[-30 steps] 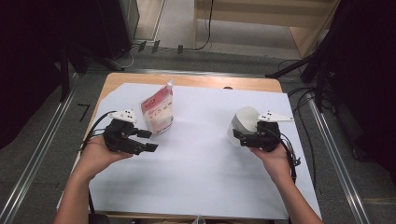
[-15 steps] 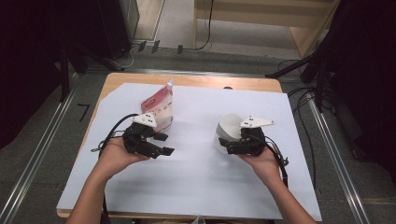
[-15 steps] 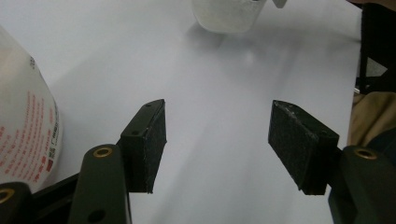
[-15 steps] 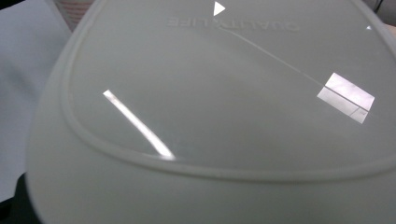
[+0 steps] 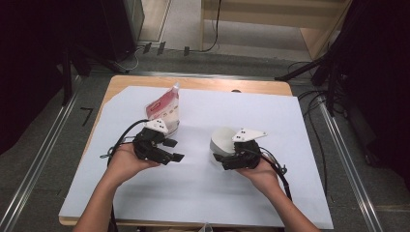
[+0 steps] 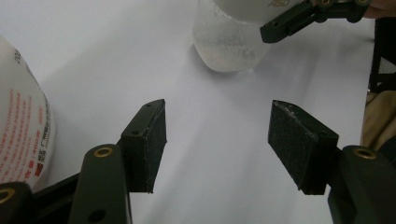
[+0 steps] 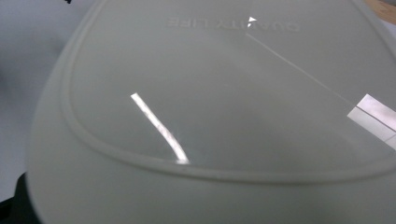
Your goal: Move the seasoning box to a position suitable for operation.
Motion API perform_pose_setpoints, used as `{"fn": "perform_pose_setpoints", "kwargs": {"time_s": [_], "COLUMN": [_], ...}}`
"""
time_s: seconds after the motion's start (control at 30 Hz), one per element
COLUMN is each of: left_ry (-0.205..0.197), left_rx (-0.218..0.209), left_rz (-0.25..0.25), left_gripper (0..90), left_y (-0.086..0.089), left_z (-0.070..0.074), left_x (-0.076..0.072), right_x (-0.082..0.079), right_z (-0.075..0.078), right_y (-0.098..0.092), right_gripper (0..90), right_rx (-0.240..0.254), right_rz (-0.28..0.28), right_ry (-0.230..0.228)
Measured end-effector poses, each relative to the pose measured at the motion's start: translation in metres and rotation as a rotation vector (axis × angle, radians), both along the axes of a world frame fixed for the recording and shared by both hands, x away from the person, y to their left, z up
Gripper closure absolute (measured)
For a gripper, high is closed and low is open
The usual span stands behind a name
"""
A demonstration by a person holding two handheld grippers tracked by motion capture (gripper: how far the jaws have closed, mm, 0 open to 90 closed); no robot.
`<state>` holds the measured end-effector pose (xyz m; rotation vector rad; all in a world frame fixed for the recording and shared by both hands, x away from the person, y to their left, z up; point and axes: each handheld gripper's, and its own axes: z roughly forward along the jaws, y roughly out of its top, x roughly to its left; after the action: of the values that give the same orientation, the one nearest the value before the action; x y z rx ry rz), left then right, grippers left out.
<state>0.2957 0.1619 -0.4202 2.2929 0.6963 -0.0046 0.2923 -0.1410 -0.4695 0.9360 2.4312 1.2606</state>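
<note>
white lidded container (image 5: 221, 140) against right hand-held gripper (image 5: 231, 159) (lid toward camera)

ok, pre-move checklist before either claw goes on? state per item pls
1. Left claw open and empty: ok, bare white sheet between its jaws.
2. Left claw clear of the pouch: ok, the pouch lies beside it, outside the jaws.
3. Right claw at the lidded container: ok, it is up against it in the high view.
4. Right claw's grip on the container: cannot tell, its jaws are hidden behind the lid.
5. Lid seated: ok, it sits on the container.
6. The two claws apart: ok.
</note>
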Motion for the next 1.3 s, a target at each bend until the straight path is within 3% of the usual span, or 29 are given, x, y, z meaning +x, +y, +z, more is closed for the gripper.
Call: {"fn": "perform_pose_setpoints", "kwargs": {"time_s": [0.2,0.3,0.33,0.57,0.77,0.83,0.97,1.13,1.3], "left_ry": [0.016,0.015,0.014,0.018,0.019,0.016,0.018,0.008,0.004], "left_rx": [0.015,0.008,0.009,0.034,0.03,0.025,0.021,0.023,0.011], "left_rz": [-0.016,-0.011,-0.01,-0.036,-0.037,-0.034,-0.025,-0.031,-0.026], "left_gripper": [38.4,38.3,38.4,38.1,38.0,37.9,37.9,37.9,37.9], "left_y": [-0.002,-0.003,-0.003,-0.007,-0.007,-0.006,-0.004,-0.005,-0.006], "left_z": [-0.005,-0.005,-0.005,-0.008,-0.009,-0.009,-0.008,-0.007,-0.007], "left_x": [0.0,0.0,0.0,-0.001,-0.001,-0.001,-0.001,-0.001,-0.002], "right_x": [-0.005,-0.007,-0.009,-0.011,-0.009,-0.007,-0.008,-0.012,-0.016], "right_z": [-0.007,-0.013,-0.014,-0.018,-0.019,-0.018,-0.016,-0.011,-0.004], "right_y": [0.012,0.017,0.019,0.016,0.016,0.014,0.012,0.007,-0.001], "right_gripper": [14.9,15.0,15.0,14.7,14.1,13.0,10.9,9.1,8.8], "right_rx": [0.009,-0.014,-0.019,-0.006,0.001,0.015,0.021,0.01,0.038], "right_rz": [0.032,0.052,0.061,0.071,0.076,0.078,0.076,0.093,0.094], "right_ry": [0.007,-0.003,-0.026,-0.043,-0.021,0.019,0.041,0.035,0.056]}}
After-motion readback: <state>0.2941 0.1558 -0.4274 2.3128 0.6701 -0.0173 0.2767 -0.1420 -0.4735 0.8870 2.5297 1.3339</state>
